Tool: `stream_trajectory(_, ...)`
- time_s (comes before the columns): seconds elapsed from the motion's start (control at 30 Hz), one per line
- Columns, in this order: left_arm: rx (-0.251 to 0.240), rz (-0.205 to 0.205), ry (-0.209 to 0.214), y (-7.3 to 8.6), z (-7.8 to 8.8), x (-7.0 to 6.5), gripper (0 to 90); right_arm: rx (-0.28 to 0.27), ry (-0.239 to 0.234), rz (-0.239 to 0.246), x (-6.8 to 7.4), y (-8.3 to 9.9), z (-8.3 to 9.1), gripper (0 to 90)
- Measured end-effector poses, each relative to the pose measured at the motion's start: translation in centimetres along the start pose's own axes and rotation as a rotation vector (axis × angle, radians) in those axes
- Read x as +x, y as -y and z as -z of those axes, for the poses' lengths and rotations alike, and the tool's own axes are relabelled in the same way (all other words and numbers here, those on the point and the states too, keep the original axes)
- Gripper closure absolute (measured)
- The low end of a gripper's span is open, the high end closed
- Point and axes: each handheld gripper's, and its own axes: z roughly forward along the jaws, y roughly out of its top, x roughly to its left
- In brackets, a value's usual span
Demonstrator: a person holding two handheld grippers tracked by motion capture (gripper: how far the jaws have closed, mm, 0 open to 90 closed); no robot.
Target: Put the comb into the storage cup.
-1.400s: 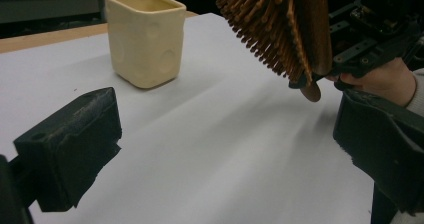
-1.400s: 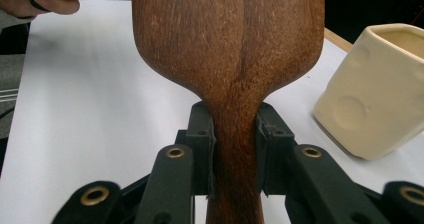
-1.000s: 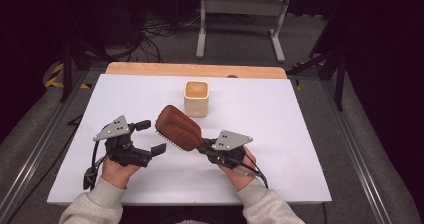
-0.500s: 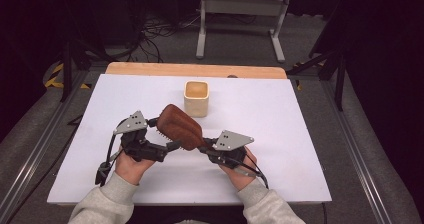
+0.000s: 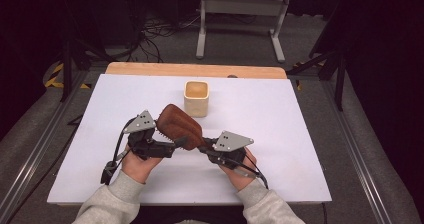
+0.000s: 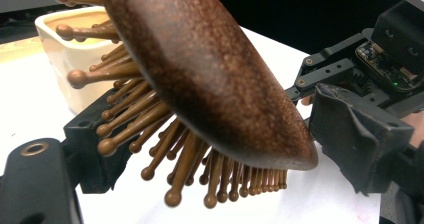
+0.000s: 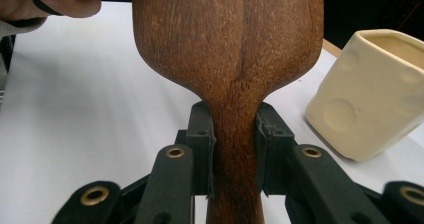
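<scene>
A brown wooden hairbrush (image 5: 177, 124) hangs tilted above the white table, bristles facing down and left. My right gripper (image 5: 204, 145) is shut on its handle; in the right gripper view both pads clamp the neck of the brush (image 7: 230, 44) at the gripper (image 7: 234, 149). My left gripper (image 5: 175, 143) is open at the brush from the left. In the left gripper view the brush head (image 6: 210, 74) lies between the wide-apart jaws of the gripper (image 6: 225, 139), bristles against the left one. A cream square cup (image 5: 196, 98) stands upright just behind.
The white table top (image 5: 300, 134) has a wooden strip (image 5: 195, 70) along its far edge. A metal stand (image 5: 240, 14) and cables lie on the floor beyond. The cup (image 7: 370, 94) sits close to the brush head, and its wall (image 6: 70, 74) is right behind the bristles.
My left gripper has moved right, from beside the brush to around its head. The right gripper and brush have barely shifted.
</scene>
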Motion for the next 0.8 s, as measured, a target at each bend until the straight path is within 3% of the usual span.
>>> stream_trajectory(0.07, -0.002, 0.031, 0.012, 0.0, -0.02, 0.0, 21.2, 0.002, 0.002, 0.004, 0.0, 0.05, -0.04, 72.6)
stream_trajectory(0.33, 0.013, 0.073, 0.048, -0.06, 0.16, 0.13, 34.1, 0.024, 0.007, 0.014, -0.03, 0.34, -0.37, 72.6)
stream_trajectory(0.57, 0.003, 0.067, 0.088, -0.25, 0.47, 0.17, 43.7, 0.041, 0.002, 0.03, 0.07, 0.42, -0.66, 72.5)
stream_trajectory(0.73, -0.002, 0.03, 0.108, -0.57, 0.65, -0.36, 50.6, 0.053, 0.005, 0.052, 0.29, 0.43, -0.85, 72.3)
stream_trajectory(0.8, -0.006, 0.035, 0.138, -0.67, 0.78, -0.38, 53.0, 0.053, 0.005, 0.055, 0.28, 0.42, -0.83, 72.0)
